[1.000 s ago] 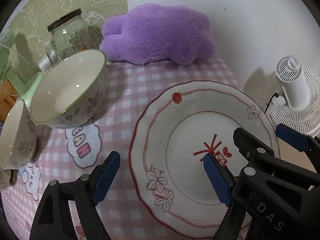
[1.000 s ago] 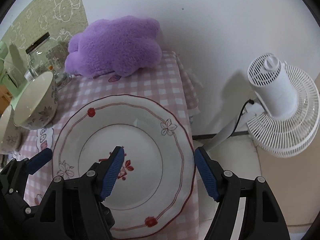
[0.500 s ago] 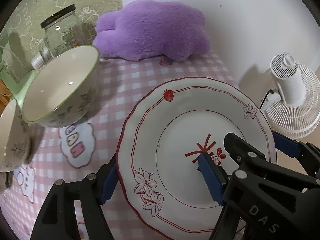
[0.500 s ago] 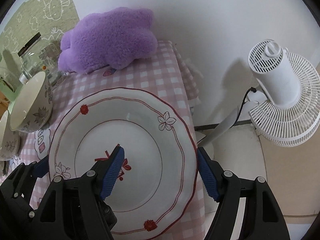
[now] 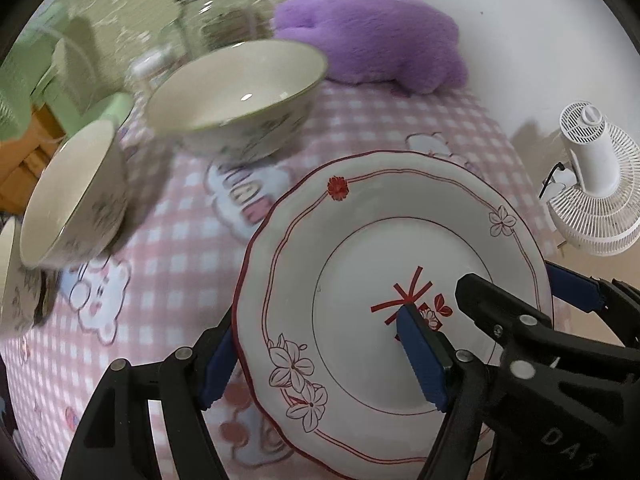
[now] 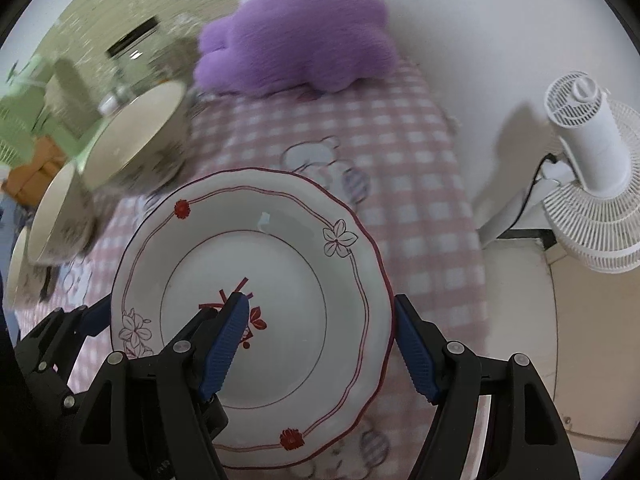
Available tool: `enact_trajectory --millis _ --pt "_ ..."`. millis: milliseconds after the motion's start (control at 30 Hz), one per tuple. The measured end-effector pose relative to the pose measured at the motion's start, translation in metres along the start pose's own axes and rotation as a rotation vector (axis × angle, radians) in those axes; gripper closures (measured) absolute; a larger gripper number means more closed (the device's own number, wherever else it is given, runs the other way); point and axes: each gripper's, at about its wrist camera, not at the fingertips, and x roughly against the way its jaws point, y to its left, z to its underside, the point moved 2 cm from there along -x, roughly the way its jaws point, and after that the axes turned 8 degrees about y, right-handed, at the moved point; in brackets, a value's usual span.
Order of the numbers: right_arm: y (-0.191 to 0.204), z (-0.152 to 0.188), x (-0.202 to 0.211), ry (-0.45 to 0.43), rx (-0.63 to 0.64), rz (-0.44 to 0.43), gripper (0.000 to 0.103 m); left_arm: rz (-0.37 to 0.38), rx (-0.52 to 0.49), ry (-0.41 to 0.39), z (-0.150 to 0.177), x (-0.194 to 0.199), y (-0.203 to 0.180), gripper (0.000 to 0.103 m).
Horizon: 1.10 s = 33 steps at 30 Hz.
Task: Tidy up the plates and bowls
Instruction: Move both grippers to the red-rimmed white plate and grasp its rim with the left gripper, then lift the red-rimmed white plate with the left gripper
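Blue-padded jaws spreading wide, clenching nothing: straddling the plate [image 5: 360,208] at its left rim with the left gripper [image 5: 316,328], right rim with the right gripper [image 6: 320,302], above the checked tablecloth [image 5: 180,220].

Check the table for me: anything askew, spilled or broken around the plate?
Nothing spilled or visibly broken. The plate is off the tablecloth, each gripper straddling an opposite rim. The near bowl and far bowl look tilted, but motion blur and the fisheye make that uncertain.

Both grippers' jaws spread wide.
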Motion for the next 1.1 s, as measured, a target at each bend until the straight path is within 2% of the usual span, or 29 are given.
enact_trajectory --millis 200,333,400,467,567,867,1100 --pt "0.009 0.005 0.0 -0.006 0.031 -0.024 0.028 0.03 0.039 0.01 0.007 0.002 0.011 0.026" --pt "0.01 0.0 0.002 -0.035 0.055 -0.006 0.029 0.005 0.056 -0.021 0.004 0.004 0.016 0.037" --pt "0.01 -0.003 0.0 -0.041 0.064 0.0 0.032 0.007 0.063 -0.019 0.005 0.003 0.021 0.037" --pt "0.008 -0.005 -0.004 -0.028 0.067 0.017 0.042 0.004 0.057 -0.022 0.005 0.001 0.02 0.037" --pt "0.004 -0.005 -0.008 -0.026 0.059 0.016 0.046 -0.005 0.047 -0.03 0.003 -0.001 0.017 0.036" --pt "0.007 -0.008 -0.014 -0.036 0.05 0.044 0.047 -0.019 0.052 -0.026 0.0 -0.002 0.011 0.036" --pt "0.007 -0.001 -0.002 -0.035 0.028 0.049 0.047 -0.007 0.047 -0.028 0.005 0.012 0.01 0.036"
